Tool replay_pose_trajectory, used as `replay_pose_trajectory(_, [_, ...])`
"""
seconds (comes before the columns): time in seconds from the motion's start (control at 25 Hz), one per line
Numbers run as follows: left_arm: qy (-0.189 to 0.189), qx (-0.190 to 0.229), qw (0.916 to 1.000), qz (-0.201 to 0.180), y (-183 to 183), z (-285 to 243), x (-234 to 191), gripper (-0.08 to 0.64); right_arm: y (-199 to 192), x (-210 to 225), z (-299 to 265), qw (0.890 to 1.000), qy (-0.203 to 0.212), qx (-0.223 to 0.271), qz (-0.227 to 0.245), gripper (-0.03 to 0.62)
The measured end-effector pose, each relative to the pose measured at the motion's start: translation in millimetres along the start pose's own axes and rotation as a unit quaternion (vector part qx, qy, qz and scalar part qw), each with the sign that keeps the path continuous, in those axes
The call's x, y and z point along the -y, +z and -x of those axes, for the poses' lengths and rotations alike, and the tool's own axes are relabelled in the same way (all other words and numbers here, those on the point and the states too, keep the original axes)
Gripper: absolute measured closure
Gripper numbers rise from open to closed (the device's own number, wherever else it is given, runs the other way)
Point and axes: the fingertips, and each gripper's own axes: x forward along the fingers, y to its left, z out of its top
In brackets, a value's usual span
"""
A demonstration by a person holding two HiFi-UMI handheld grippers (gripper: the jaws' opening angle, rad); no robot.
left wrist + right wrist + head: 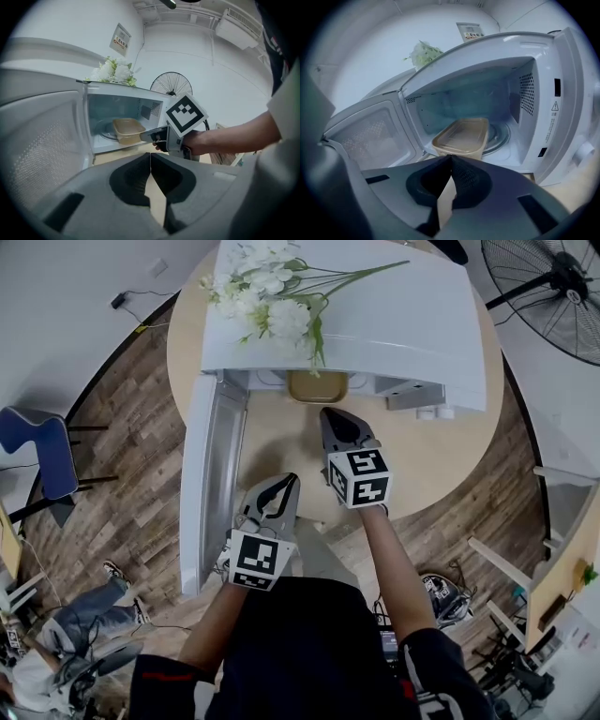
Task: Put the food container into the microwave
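A tan lidded food container (317, 387) (461, 136) (127, 130) lies inside the white microwave (375, 324) (543, 112), partly on the glass turntable, with its near end at the cavity's front edge. The microwave door (202, 484) (370, 136) (37, 154) stands swung open to the left. My right gripper (330, 412) (451, 157) (144, 136) is shut and holds nothing, its tips just in front of the container and apart from it. My left gripper (291, 480) (150, 154) is also shut and holds nothing. It sits nearer my body, beside the open door.
The microwave stands on a round wooden table (441, 456). White artificial flowers (267, 292) lie on its top. A standing fan (553, 287) is at the back right, a blue chair (42, 451) at the left, and a seated person's legs (84, 615) at the lower left.
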Motion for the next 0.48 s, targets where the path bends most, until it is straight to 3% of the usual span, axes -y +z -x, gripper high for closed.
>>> replay_pose_trajectory(0.48, [0.006,-0.004,1.0,0.001,-2,-2,-9,0.541,17,17,-25,1.0,-0.008,0.004,0.007,0.581])
